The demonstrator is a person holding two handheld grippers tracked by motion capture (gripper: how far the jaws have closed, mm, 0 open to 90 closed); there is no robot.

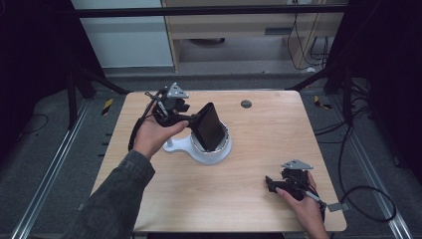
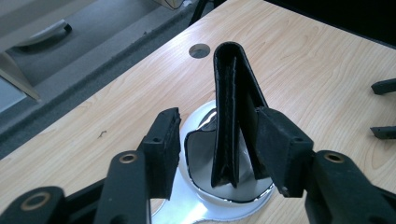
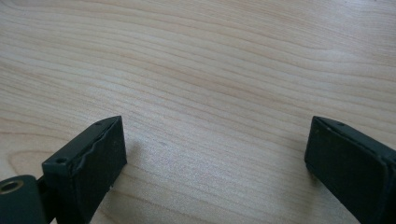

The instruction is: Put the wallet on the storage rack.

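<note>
A black folded wallet point(image 1: 209, 127) stands upright, a little tilted, in a white shiny bowl with a short handle point(image 1: 215, 153) near the middle of the wooden table. My left gripper point(image 1: 195, 119) reaches in from the left with its jaws on either side of the wallet. In the left gripper view the wallet point(image 2: 229, 93) rises from the bowl point(image 2: 198, 156) between the two pads. It leans against the right pad point(image 2: 275, 144), and a clear gap separates it from the left pad. The left gripper point(image 2: 217, 128) is open. My right gripper point(image 1: 271, 183) rests low near the table's front right corner, open point(image 3: 215, 144) over bare wood.
A small round grey grommet point(image 1: 246, 104) sits in the table's far middle, behind the bowl. The tips of the other gripper's jaws point(image 2: 384, 87) show at the right edge of the left gripper view. Cables point(image 1: 368, 199) lie on the floor to the table's right.
</note>
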